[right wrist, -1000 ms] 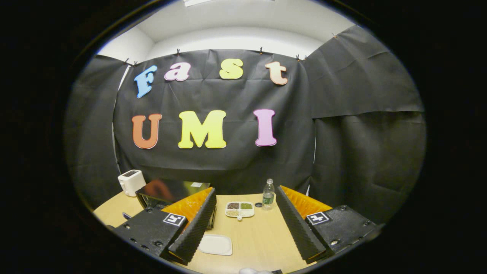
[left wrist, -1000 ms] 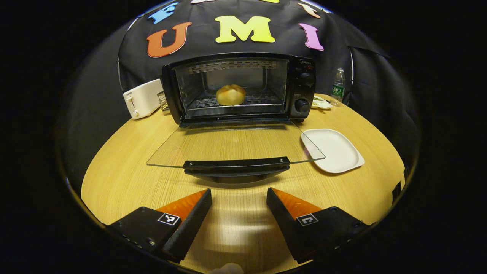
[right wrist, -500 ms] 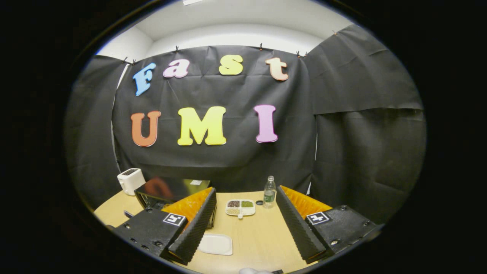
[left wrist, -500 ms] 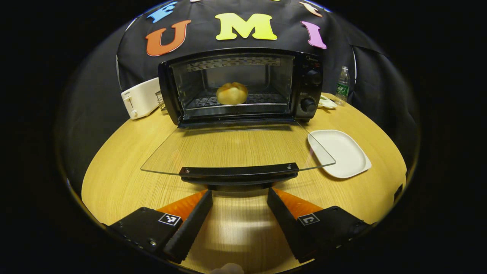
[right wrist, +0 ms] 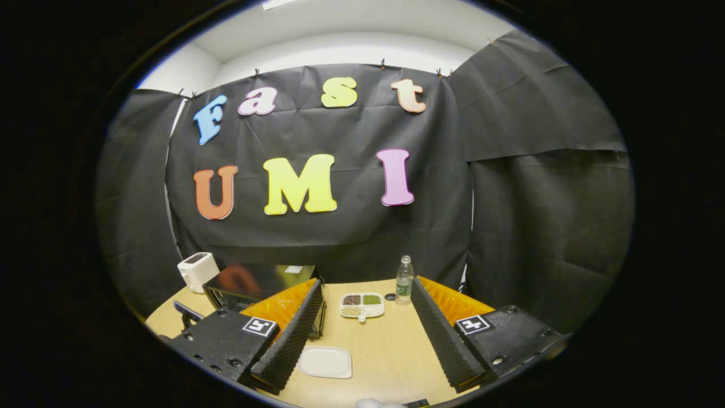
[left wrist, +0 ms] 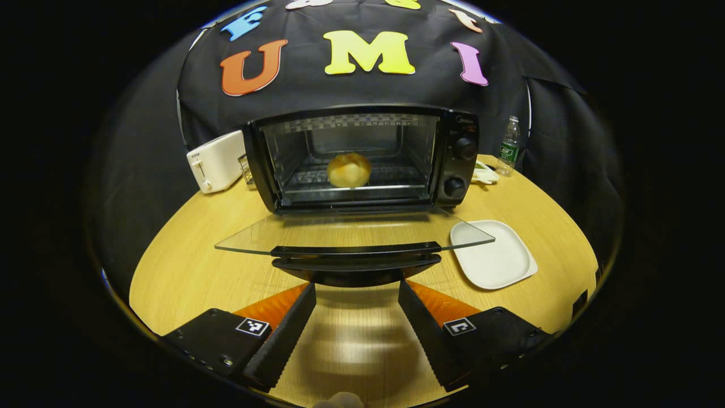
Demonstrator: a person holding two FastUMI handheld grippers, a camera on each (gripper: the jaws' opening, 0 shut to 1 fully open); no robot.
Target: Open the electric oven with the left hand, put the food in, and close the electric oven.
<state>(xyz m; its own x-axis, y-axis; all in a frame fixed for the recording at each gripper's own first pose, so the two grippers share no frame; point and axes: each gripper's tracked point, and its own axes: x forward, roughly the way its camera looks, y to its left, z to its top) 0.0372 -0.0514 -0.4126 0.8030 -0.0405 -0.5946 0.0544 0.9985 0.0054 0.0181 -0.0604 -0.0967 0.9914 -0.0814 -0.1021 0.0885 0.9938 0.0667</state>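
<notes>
Round wooden table (left wrist: 187, 266). On it: oven (left wrist: 362, 156) at the back centre, toaster (left wrist: 218, 160) just left of it, white plate (left wrist: 493, 255) front right, bottle (left wrist: 510, 139) and divided dish (right wrist: 362, 305) far right.

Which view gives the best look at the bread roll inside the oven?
The left gripper view: it faces the oven head-on with the glass door down, so the bread roll sits plainly on the rack. The right gripper view catches the oven from above and behind its own finger, showing its top, not the cavity.
</notes>
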